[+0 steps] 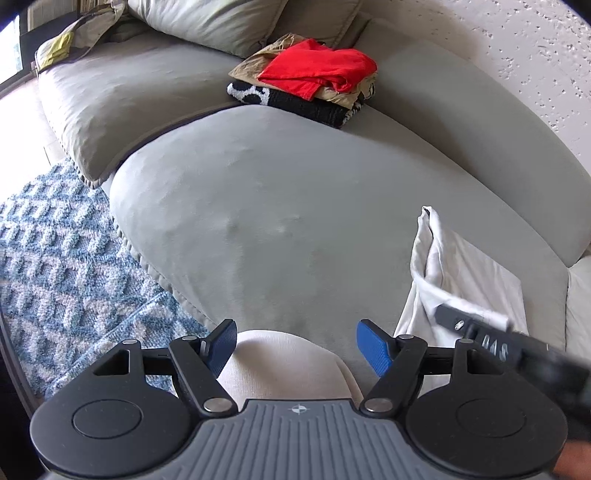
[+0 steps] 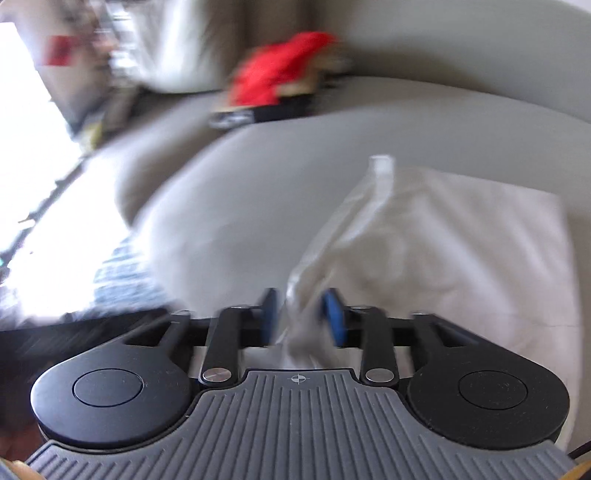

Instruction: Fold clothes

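A white garment (image 1: 461, 273) lies folded on the right end of the grey sofa seat (image 1: 277, 206). In the right wrist view, which is blurred by motion, my right gripper (image 2: 301, 319) is shut on a bunched edge of that white garment (image 2: 461, 251), and the cloth rises in a ridge from the blue pads (image 2: 334, 317). My left gripper (image 1: 295, 345) hangs open over the seat's front edge with nothing between its blue pads (image 1: 373, 347); a pale trouser knee (image 1: 284, 365) shows below it. The right gripper (image 1: 480, 332) appears in the left wrist view as a dark blurred bar at the garment.
A stack of folded clothes, red (image 1: 321, 68) on tan on black-and-white (image 1: 295, 101), sits at the back of the seat. Cushions (image 1: 207, 22) line the sofa back. A blue-and-white patterned rug (image 1: 62, 266) covers the floor to the left. A speckled white wall (image 1: 535, 55) stands at right.
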Motion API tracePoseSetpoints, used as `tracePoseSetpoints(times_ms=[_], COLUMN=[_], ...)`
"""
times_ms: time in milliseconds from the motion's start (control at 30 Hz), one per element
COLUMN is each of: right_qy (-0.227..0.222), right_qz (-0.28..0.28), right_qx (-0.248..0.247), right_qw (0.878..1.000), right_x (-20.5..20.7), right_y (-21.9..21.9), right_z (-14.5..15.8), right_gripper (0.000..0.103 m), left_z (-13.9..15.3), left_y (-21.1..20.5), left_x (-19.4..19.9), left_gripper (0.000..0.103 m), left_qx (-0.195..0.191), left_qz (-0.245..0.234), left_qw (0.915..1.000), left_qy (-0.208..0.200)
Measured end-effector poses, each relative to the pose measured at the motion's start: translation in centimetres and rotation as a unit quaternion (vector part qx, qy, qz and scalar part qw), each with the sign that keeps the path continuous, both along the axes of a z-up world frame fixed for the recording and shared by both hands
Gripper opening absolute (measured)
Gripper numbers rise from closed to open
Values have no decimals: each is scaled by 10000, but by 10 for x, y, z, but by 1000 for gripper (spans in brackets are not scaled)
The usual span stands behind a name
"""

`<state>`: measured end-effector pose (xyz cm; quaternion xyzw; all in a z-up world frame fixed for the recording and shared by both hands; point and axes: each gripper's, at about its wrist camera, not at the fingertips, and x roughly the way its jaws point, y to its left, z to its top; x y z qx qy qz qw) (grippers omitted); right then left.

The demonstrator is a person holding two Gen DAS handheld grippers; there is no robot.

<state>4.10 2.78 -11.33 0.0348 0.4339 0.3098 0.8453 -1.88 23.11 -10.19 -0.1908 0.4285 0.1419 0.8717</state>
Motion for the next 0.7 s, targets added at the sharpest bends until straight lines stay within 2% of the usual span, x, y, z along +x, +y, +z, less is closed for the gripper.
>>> tracePoseSetpoints(times_ms=[67,167,233,333,400,433,467,500,600,700], right_qy=[-83,-103,-31,-95,-127,-172,-216,-260,-393,-503], right_qz=[168,-208,-696,-1425,-1789,-1717,-1645,-1572,-1353,-1065], right_qx=[84,158,367,438,289,211,133,56,-177,-408], right_qw=[9998,9996,9969,9888,9834,9848,9861,9872,9899,9922], right_x=[-16,-32,-39,-50,-54,-55,-56,-57,-60,-62], right_y=[-14,-53,-89,-136,-159,-158,-158,-158,-156,-152], right_z=[8,19,23,24,18,15,11,8,-2,-12], right_gripper=[41,40,40,40,40,34,22,20,19,19], left_z=[3,5,6,8,9,8,5,2,-9,-29], left_y=[-1,-5,-8,-25,-42,-50,-59,-68,-92,-107], left_x=[-2,-1,1,7,13,18,25,32,53,73], left_gripper=[73,74,73,68,55,47,27,13,8,5], left_qx=[98,211,270,293,311,304,285,266,321,906], left_qz=[7,-75,-178,-651,-1097,-1305,-1496,-1686,-2165,-2224], left_qw=[9999,9997,9995,9973,9929,9903,9878,9848,9756,9705], left_qy=[-34,-42,-45,-146,-335,-369,-339,-309,-171,187])
